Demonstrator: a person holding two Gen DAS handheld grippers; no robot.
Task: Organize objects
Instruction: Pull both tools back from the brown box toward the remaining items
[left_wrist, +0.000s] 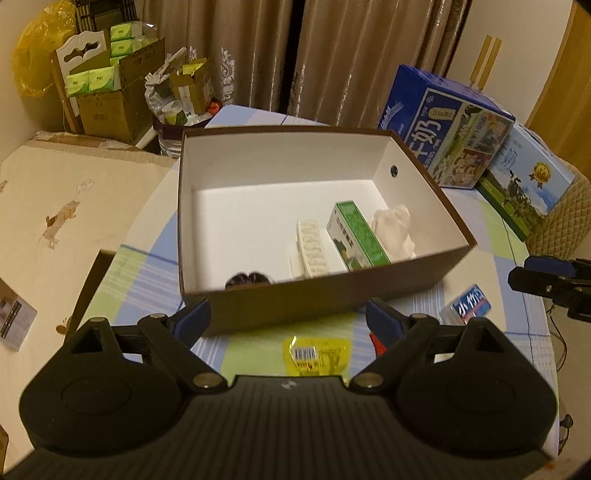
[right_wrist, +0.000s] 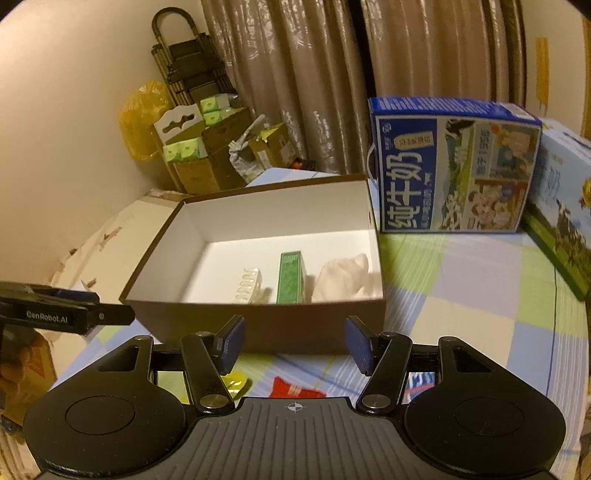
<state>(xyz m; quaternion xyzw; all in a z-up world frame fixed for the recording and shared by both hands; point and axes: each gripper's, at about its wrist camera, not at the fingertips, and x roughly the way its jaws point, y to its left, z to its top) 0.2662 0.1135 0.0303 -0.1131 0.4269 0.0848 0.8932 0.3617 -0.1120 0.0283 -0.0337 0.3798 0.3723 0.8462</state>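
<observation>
The brown box (left_wrist: 317, 295) sits open on the checked tabletop (right_wrist: 461, 302), white inside, holding a green carton (left_wrist: 360, 236), a pale hair clip (left_wrist: 312, 249), a white crumpled cloth (left_wrist: 393, 230) and something dark in its near corner. Just near of it lie a yellow packet (left_wrist: 316, 356), a red packet (right_wrist: 295, 387) and a blue packet (left_wrist: 469, 304). The left gripper (left_wrist: 288, 321) and the right gripper (right_wrist: 291, 343) both hover with jaws wide and empty.

we're in a home, prob bedroom/storage corner, floor-length curtains (left_wrist: 332, 55), checked cloth (right_wrist: 461, 295), embroidered bedding (left_wrist: 74, 221), milk cartons (right_wrist: 450, 166), tissue-pack boxes (left_wrist: 110, 81)
</observation>
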